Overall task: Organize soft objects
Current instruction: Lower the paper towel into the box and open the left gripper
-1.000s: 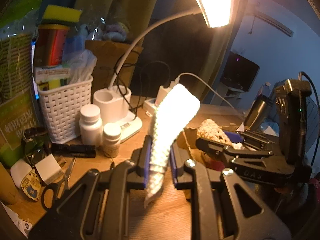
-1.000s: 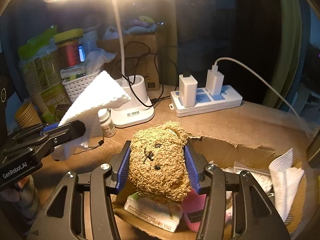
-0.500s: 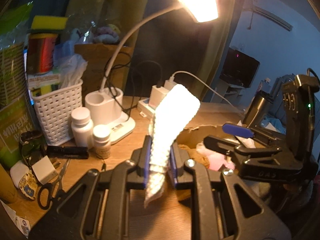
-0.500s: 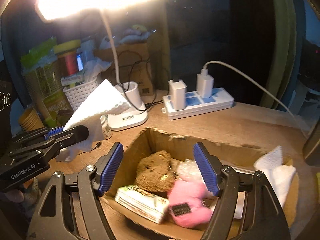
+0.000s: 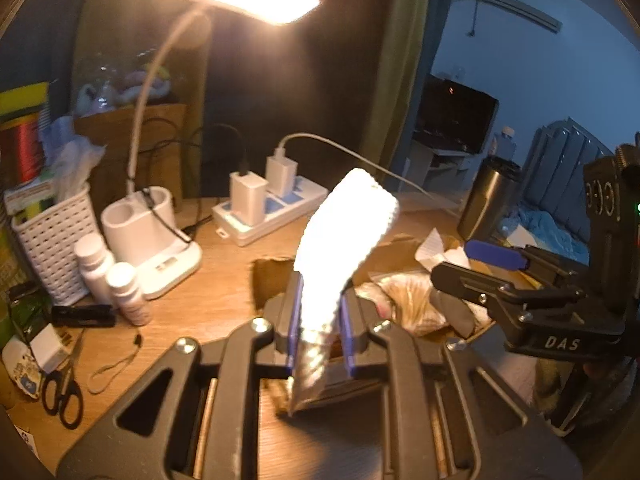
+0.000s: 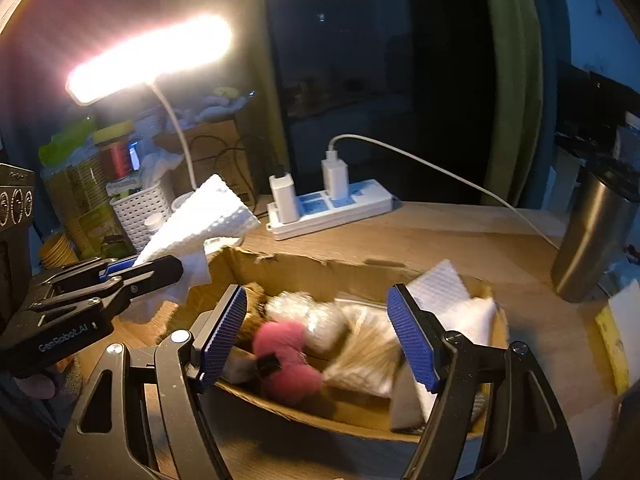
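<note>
Since the earlier frame, the brown teddy bear (image 6: 252,312) has left the right hand-held gripper (image 6: 316,336) and lies in the cardboard box (image 6: 304,268) below it, beside a pink plush toy (image 6: 286,356). That hand-held gripper's jaws stand wide apart above the box, holding nothing. To its left, the left hand-held gripper (image 5: 320,316) pinches a white waffle-textured cloth (image 5: 344,236) between its blue pads (image 5: 294,312), the cloth rising upright ahead of it over the near edge of the box. Beyond both sit a white power strip (image 6: 332,208) and a lit desk lamp (image 6: 152,60) on the desk (image 6: 460,228).
</note>
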Motion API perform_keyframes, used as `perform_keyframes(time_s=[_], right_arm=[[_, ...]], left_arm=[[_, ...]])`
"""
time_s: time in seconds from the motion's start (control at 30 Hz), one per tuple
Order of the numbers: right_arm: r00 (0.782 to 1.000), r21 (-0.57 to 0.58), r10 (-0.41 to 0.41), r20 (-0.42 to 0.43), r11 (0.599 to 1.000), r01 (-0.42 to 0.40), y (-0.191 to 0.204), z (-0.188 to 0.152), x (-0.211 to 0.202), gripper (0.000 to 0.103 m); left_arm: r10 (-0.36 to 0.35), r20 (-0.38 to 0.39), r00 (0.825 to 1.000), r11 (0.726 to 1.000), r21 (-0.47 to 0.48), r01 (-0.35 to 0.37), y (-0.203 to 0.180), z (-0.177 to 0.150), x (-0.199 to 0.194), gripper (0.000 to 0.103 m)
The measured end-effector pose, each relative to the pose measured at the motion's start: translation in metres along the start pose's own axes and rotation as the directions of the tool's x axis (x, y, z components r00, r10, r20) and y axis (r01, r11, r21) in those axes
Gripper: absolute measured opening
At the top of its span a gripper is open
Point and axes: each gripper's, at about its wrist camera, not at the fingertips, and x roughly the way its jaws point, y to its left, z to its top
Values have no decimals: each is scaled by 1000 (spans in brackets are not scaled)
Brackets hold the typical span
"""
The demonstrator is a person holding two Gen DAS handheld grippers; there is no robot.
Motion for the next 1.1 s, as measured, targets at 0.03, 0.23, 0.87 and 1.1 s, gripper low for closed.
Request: perform_keyframes(time_s=[0.03,0.23,0.87,1.1], right_arm=[[1000,6,-2,2,1000,2,-5,-1,-2,76],[1000,44,-12,16,999,11,-27,-6,-10,76],[1000,89,-23,-3,996,23,-54,-13,-2,76],[999,85,-41,0,996,41,-51,-12,-8,76]], left_arm=[[-1,-6,1000,1000,5,1,-4,0,3,17],[8,-56,998,1000,23,-6,-20,-2,30,17],[21,-217,976,997,78,-4,-39,-16,82,29],[20,-158,987,998,56,-11,-35,-9,62,67]])
